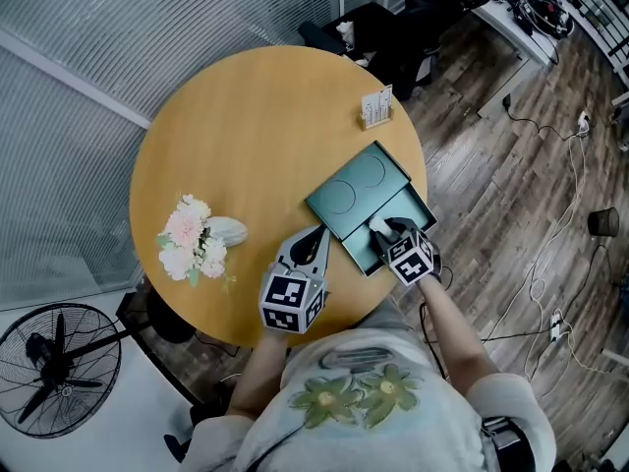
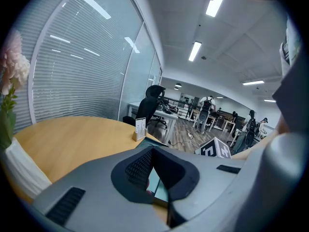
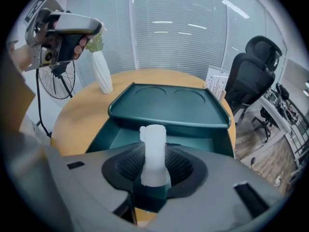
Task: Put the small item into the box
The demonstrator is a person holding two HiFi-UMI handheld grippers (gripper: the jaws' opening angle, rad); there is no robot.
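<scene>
Nearest us, our right hand-held gripper (image 3: 154, 166) clamps the small white item (image 3: 153, 144) above the open teal box (image 3: 116, 134) on the worktop (image 3: 79, 112). Only our left hand-held gripper (image 2: 153, 174) view shows its jaws closed, empty.

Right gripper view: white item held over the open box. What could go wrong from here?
1. The white item stands tall between the pads of the right gripper; released it may topple against the box wall.
2. The lid covers the box's far part, leaving a narrow opening; drifting forward could land it on the lid.
</scene>
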